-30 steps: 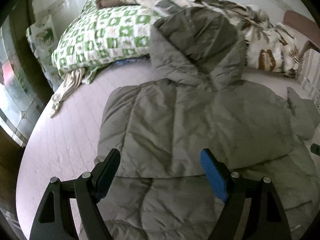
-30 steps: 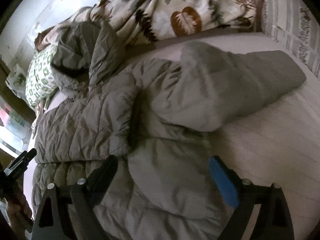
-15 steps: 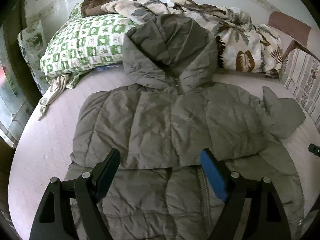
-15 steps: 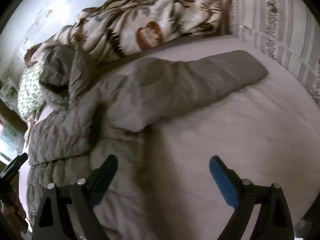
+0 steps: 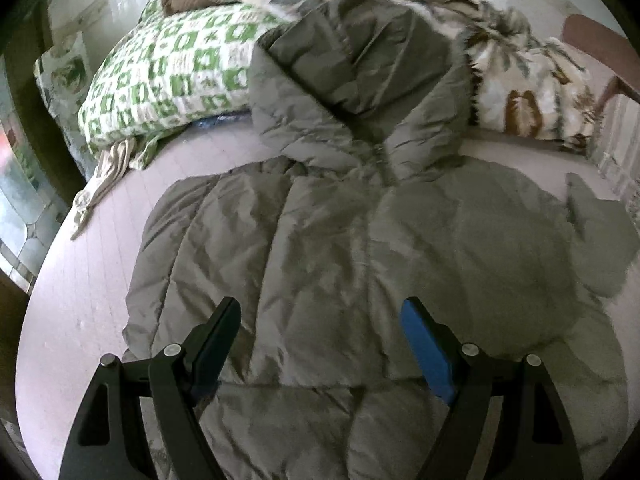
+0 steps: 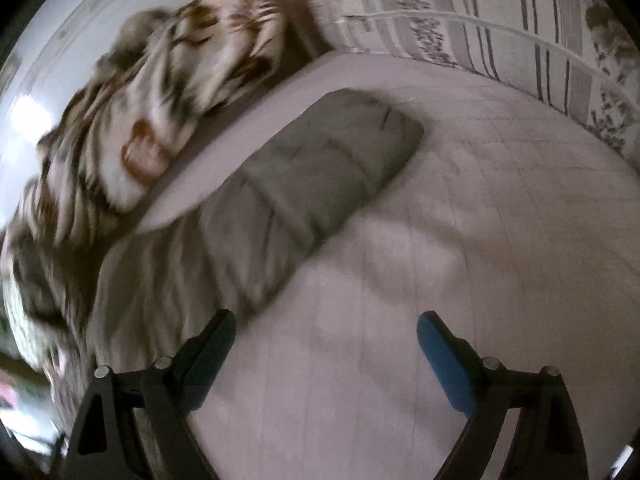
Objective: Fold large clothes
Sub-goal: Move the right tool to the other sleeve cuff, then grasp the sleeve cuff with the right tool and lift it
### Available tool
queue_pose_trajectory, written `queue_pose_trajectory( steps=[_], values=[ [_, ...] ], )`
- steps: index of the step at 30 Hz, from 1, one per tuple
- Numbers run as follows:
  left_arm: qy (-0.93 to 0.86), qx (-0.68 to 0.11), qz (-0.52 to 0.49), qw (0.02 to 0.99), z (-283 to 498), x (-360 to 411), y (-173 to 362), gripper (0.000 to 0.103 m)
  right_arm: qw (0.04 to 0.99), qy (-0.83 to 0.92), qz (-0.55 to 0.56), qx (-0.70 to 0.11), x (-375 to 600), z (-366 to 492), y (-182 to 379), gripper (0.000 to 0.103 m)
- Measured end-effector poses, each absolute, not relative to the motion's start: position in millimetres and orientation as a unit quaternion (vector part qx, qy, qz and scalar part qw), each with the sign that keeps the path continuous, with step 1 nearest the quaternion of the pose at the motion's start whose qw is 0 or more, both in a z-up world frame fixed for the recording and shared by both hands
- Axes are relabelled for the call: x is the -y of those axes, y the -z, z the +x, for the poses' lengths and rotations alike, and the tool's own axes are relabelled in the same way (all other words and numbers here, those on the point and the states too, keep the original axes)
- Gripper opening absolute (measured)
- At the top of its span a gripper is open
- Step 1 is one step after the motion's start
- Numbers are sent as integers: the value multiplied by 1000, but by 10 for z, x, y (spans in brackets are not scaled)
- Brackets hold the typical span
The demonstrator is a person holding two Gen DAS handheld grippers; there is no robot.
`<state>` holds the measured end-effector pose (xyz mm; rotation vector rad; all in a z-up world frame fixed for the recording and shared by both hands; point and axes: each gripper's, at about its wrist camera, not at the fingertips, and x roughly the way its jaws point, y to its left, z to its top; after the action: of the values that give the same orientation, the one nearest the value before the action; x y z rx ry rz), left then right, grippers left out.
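Left gripper (image 5: 322, 330) hangs over the lower front of the jacket (image 5: 360, 264), jaws spread wide, nothing btwn them. Its fingers (image 5: 218, 344) are black w/ blue pads; can't tell if the tips touch the fabric.

Jacket is a grey-olive quilted puffer, lying spread on the bed (image 5: 80, 280), front up w/ zip line running down the middle. Hood (image 5: 360, 92) points away from the camera and rests up against the green-and-white checked pillow (image 5: 168, 80) on one side and the leaf-print blanket (image 5: 528, 80) on the other. In the left wrist view the near side sleeve looks folded in across the body; a bit of the other sleeve pokes out at the right edge.

Right gripper (image 6: 326, 344) is also wide open and empty, over bare pale sheet beside the jacket. Right wrist view is blurred. Ahead of it the sleeve (image 6: 320, 176) lies stretched out flat on the bed (image 6: 480, 240), cuff end pointing toward the striped cushion (image 6: 460, 12) along the far side. Leaf-print blanket (image 6: 168, 112) sits bunched just beyond the sleeve, apart from it by a strip of sheet. Jacket body (image 6: 160, 272) trails off to the left of that view.
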<state>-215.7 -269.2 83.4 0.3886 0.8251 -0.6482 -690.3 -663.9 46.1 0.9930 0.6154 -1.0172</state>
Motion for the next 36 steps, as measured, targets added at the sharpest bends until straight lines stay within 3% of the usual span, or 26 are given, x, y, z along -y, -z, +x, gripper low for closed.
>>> queue_pose_trajectory(
  steps=[4, 9, 11, 12, 13, 14, 16, 22, 36],
  values=[
    [280, -388, 190, 857, -1971, 2707, -701, 83, 704, 469, 476, -241, 7029, -6882, -350, 91],
    [272, -400, 188, 855, -1781, 2707, -504, 83, 687, 477, 498, -227, 7376, -6704, -219, 80],
    [273, -395, 192, 856, -1794, 2724, -471, 85, 680, 494, 487, -237, 7458, -6633, -215, 65],
    [273, -394, 195, 856, -1799, 2734, -470, 85, 674, 505, 481, -242, 7481, -6605, -214, 48],
    [273, -394, 195, 856, -1801, 2738, -474, 85, 671, 509, 481, -243, 7523, -6601, -211, 38],
    [275, -395, 193, 855, -1800, 2731, -490, 85, 671, 507, 485, -240, 7550, -6592, -208, 37],
    [279, -397, 184, 855, -1803, 2700, -533, 85, 677, 499, 490, -230, 7554, -6615, -234, 18],
    [296, -386, 150, 861, -1935, 2405, -792, 85, 724, 477, 453, -211, 7374, -6629, -585, 12],
    [296, -366, 91, 878, -2077, 1425, -1184, 85, 872, 370, 254, -197, 6197, -5811, -2040, 11]
  ],
)
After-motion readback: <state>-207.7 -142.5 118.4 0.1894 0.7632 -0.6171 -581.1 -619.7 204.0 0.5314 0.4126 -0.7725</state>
